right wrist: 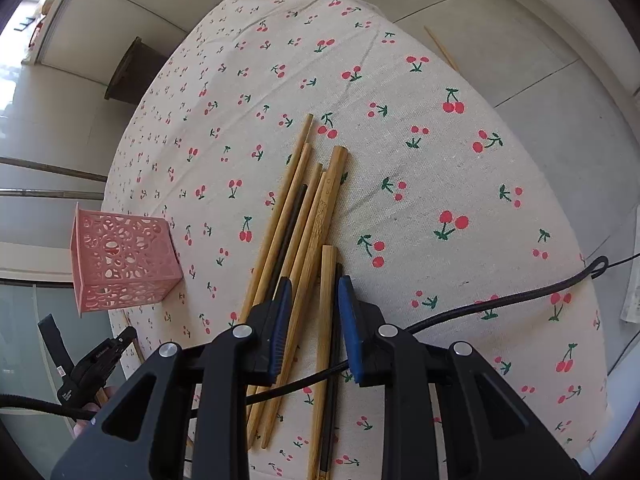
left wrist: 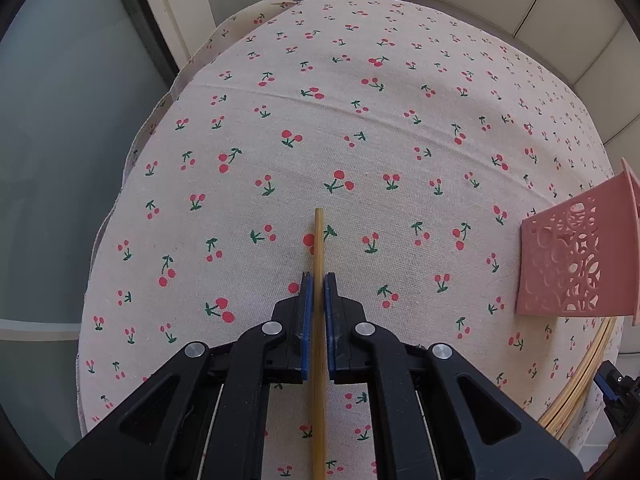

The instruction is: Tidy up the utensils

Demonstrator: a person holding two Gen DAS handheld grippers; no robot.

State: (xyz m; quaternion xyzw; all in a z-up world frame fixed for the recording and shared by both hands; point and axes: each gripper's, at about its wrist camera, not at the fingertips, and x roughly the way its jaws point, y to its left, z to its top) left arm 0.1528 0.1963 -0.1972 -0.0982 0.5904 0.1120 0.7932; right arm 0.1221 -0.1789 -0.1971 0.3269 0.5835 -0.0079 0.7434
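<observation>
The left tool (left wrist: 319, 280) was clamped on a single bamboo chopstick (left wrist: 319, 240) above the cherry-print counter (left wrist: 360, 128). The right tool (right wrist: 312, 286) stood apart over a pile of chopsticks (right wrist: 304, 216), touching none, with the pink basket (right wrist: 120, 258) at nine o'clock.

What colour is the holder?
Pink, with a cut-out circle pattern; the holder shows best in the right wrist view.

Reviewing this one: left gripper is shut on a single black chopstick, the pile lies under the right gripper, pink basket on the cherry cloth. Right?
Not quite: the chopstick held by the left gripper is light bamboo, not black, as the left wrist view shows. The rest stands: the pile lies under the right gripper, and the pink basket stands on the cherry cloth.
</observation>
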